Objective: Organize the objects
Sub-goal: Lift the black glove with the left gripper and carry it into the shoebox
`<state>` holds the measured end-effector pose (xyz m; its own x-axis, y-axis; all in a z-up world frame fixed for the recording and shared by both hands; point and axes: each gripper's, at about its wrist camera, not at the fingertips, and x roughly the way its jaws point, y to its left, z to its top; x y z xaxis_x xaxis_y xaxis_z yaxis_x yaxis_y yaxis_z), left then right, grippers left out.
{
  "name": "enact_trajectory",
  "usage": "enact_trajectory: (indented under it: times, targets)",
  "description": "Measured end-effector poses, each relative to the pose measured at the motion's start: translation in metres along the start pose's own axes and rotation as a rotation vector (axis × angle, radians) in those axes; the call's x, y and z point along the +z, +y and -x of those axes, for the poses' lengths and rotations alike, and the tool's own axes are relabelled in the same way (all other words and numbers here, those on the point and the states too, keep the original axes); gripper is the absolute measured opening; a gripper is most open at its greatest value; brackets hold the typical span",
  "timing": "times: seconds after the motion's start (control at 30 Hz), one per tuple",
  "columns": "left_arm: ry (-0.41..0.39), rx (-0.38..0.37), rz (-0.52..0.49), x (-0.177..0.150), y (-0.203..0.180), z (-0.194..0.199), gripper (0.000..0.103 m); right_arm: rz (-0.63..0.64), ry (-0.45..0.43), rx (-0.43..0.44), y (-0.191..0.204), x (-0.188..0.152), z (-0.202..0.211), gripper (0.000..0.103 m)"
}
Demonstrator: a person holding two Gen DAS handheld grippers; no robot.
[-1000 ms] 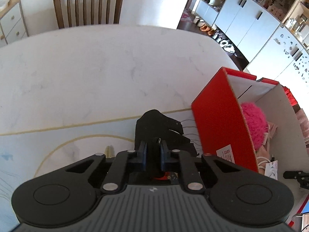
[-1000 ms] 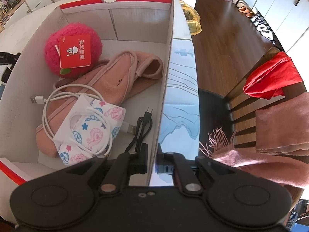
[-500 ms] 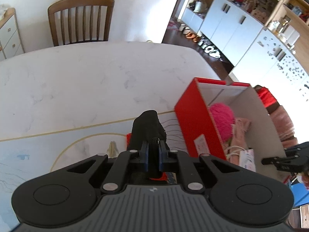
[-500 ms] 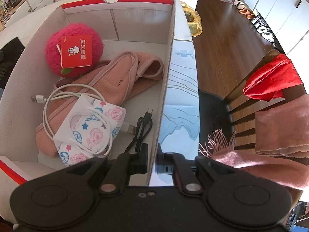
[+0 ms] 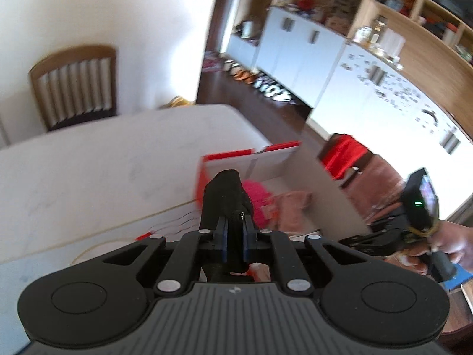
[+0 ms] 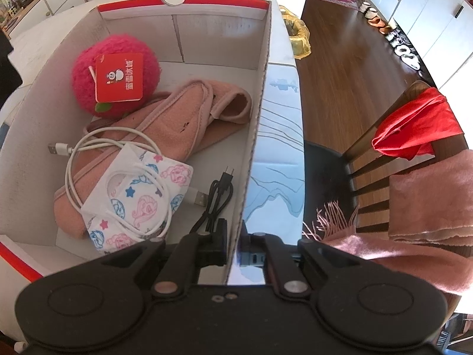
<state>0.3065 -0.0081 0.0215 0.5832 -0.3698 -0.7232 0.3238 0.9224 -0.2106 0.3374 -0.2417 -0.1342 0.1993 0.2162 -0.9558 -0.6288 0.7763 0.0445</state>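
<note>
My left gripper (image 5: 235,224) is shut on a soft black item (image 5: 224,189), perhaps a glove, and holds it in the air just left of the red-and-white box (image 5: 266,153). The left wrist view is blurred. My right gripper (image 6: 235,236) is shut on the box's right wall (image 6: 257,136), one finger inside and one outside. Inside the box lie a pink plush ball (image 6: 85,68) with a red tag (image 6: 118,77), a pink cloth (image 6: 189,112), a coiled white cable (image 6: 71,153), a patterned face mask (image 6: 139,201) and a black cable (image 6: 218,195).
The box stands on a white marble table (image 5: 88,171) with a patterned mat (image 6: 280,148) beside it. A chair to the right carries a red cloth (image 6: 414,124) and a pink scarf (image 6: 428,195). A wooden chair (image 5: 74,85) stands behind the table. A hand (image 5: 452,245) holds the right gripper.
My left gripper has risen off the table with the black item and swung right toward the box. The right gripper and the box have stayed still.
</note>
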Motion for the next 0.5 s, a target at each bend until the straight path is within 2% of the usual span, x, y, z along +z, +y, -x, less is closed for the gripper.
enact_trajectory:
  times: [0.23,0.5]
  targets:
    - [0.017,-0.077,-0.108,0.007,-0.059,-0.031,0.008,-0.005,-0.006,0.006,0.001,0.0,0.002,0.005]
    - [0.092,-0.088,-0.208,-0.006,-0.108,-0.093,0.008,-0.008,-0.023,0.014,-0.002,-0.005,0.009,0.006]
